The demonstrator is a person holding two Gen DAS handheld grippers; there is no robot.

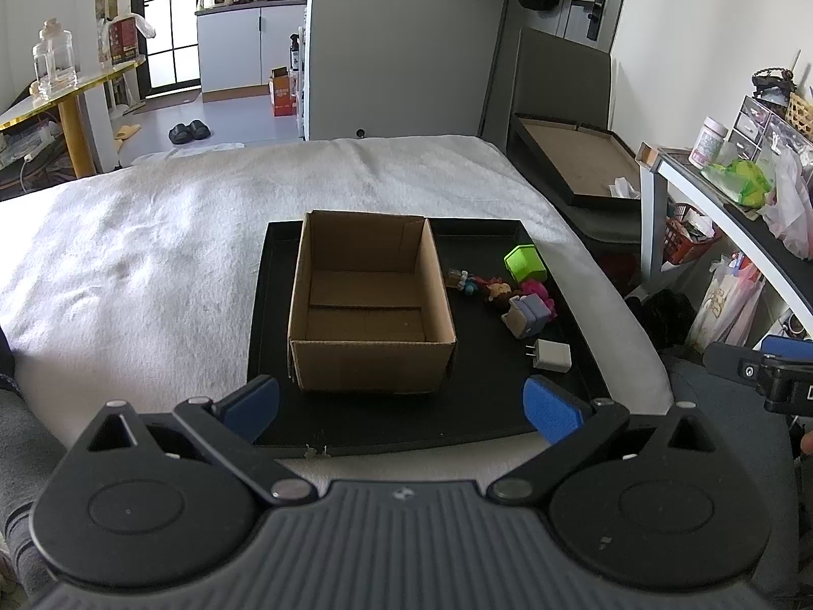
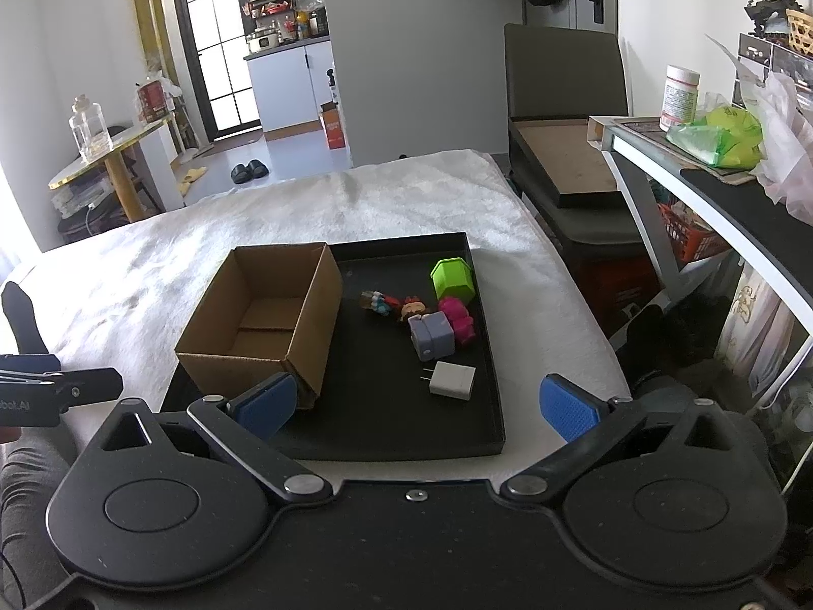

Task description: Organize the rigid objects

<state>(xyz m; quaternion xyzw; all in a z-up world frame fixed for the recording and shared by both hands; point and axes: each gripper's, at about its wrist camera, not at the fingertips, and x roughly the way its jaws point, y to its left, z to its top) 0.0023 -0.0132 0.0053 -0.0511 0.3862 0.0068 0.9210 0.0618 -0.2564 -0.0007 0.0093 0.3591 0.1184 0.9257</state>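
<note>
— What's on the bed?

— A black tray (image 2: 488,356) lies on the white blanket (image 1: 152,234). An open cardboard box (image 1: 368,305) stands on the tray's left half, nothing visible inside it.

— And the objects to sort?

— On the tray's right half, beside the box: a green toy house (image 2: 453,278) at the far end; a pink figure (image 2: 457,323) touching a lilac block toy (image 2: 432,338); two small figurines (image 2: 396,305) just left of them; a white charger plug (image 2: 452,380) nearest the cameras, apart from the rest.

— The tools?

— The left tool (image 1: 401,406) hovers before the box, its blue pads (image 1: 551,409) spread wide, gripping nothing. The right tool (image 2: 416,406) hangs over the tray's near edge, equally wide apart and unladen.
</note>
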